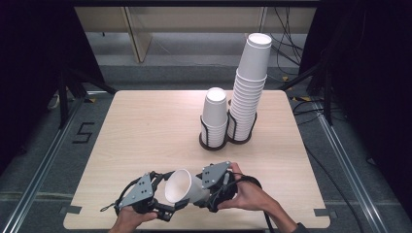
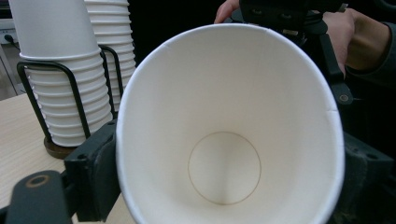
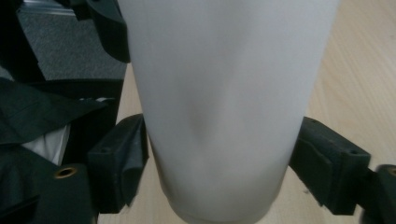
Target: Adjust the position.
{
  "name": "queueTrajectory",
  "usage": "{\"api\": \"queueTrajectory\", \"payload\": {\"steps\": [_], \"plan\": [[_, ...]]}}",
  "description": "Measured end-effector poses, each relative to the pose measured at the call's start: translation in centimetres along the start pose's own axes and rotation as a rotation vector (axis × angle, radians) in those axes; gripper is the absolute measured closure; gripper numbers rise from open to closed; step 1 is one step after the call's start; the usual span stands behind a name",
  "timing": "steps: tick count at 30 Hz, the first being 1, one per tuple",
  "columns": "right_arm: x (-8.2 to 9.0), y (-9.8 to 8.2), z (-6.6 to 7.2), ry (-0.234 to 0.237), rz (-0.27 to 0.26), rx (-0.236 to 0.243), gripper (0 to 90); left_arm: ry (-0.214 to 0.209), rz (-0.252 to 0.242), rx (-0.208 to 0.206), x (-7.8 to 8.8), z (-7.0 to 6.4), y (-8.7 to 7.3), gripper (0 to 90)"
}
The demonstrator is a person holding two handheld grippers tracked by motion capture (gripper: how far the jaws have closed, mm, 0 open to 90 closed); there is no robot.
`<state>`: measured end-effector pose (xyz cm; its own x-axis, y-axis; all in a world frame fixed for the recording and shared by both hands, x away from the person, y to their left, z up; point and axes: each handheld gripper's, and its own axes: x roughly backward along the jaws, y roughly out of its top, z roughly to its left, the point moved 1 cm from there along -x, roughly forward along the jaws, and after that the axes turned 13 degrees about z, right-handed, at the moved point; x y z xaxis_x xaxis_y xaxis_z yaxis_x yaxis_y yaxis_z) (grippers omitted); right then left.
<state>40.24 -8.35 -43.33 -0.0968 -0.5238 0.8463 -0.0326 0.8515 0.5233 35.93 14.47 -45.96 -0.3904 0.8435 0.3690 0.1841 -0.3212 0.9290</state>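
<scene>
Cup (image 1: 180,187), plain white and unprinted, sits clamped between both grippers.

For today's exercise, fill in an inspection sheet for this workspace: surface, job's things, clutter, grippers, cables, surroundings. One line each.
Surface: wooden table, light, bare apart from the cup holder.
Job's things: one white paper cup held on its side between both grippers, mouth toward the left one; short stack and tall stack upright in a black wire holder.
Clutter: nothing seen.
Grippers: left gripper at the cup's rim, right gripper clamped near its base, wall slightly dented.
Cables: black cables on the floor at right.
Surroundings: grey floor, a "5" mark at left.
</scene>
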Motion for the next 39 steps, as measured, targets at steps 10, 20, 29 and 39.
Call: {"api": "queueTrajectory", "payload": {"steps": [10,20,29,39], "plan": [[-0.1,-0.1,-0.5,0.08,-0.175,-0.078,24.1,-0.008,-0.103,0.117,-0.2,0.4,-0.1,4.7],[-1.3,0.1,-0.2,0.131,-0.192,-0.101,23.8,-0.015,-0.107,0.11,-0.4,0.1,-0.1,14.1],[-1.4,-0.3,-0.5,0.086,-0.153,-0.14,18.9,0.031,-0.072,0.106,0.0,0.4,0.0,16.0],[-0.7,-1.9,-1.6,0.026,-0.119,-0.218,18.3,0.23,0.0,0.14,1.0,2.4,-0.6,15.6]]}}
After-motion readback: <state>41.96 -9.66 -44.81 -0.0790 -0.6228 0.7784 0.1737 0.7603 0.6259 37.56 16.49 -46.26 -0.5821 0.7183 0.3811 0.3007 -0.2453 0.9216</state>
